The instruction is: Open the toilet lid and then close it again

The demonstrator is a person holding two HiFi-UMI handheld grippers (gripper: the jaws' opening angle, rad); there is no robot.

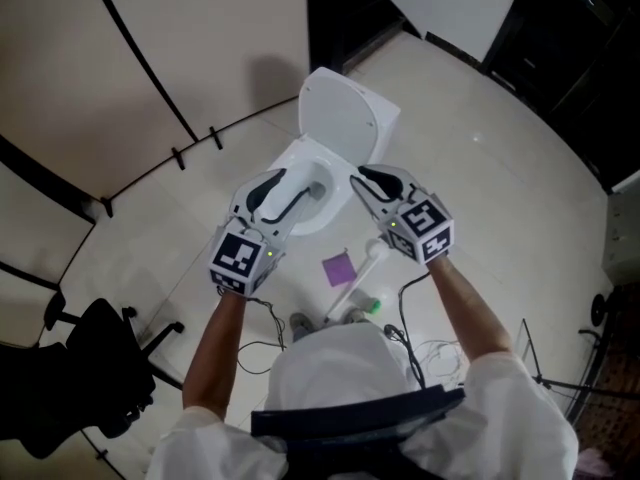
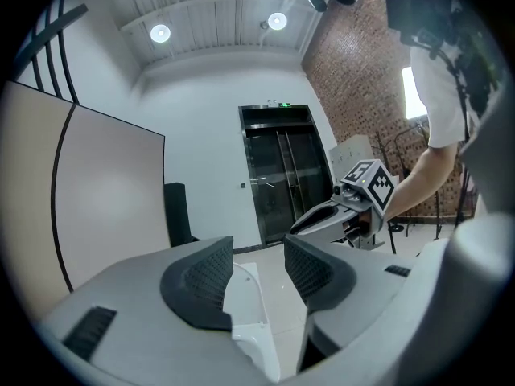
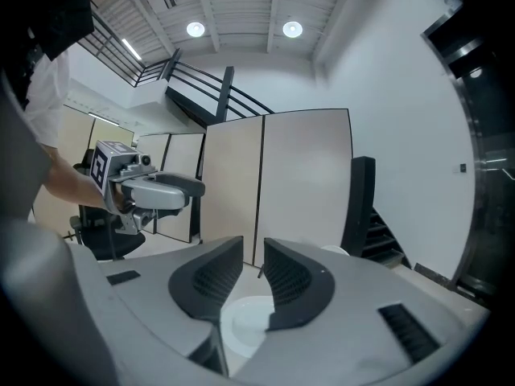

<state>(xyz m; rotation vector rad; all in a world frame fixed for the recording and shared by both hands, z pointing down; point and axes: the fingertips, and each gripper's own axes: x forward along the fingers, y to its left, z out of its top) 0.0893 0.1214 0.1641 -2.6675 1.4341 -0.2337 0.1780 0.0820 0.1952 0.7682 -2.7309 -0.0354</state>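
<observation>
- Over the white toilet bowl [image 1: 288,160], both grippers are held side by side, pointing toward the toilet lid [image 1: 340,116], which stands raised and leans back behind the bowl
- The left gripper [image 1: 292,194] sits above the bowl's left side; its own view shows the jaws clearly apart, nothing pressed between the pads, and a white edge of the toilet beyond the gap
- The right gripper [image 1: 366,182] is above the bowl's right side; its jaws stand only a narrow gap apart with nothing between them, and the bowl's white inside shows below that gap
- Whether either gripper touches the toilet cannot be told
- On the pale floor just in front of the bowl lies a small purple square [image 1: 338,267], with a white long-handled thing [image 1: 362,273] just beside it
- A black swivel chair [image 1: 95,363] stands well apart at the lower left, near the beige partition panels [image 1: 110,108]
- Dark lift doors [image 2: 282,175] show behind the toilet in the left gripper view
</observation>
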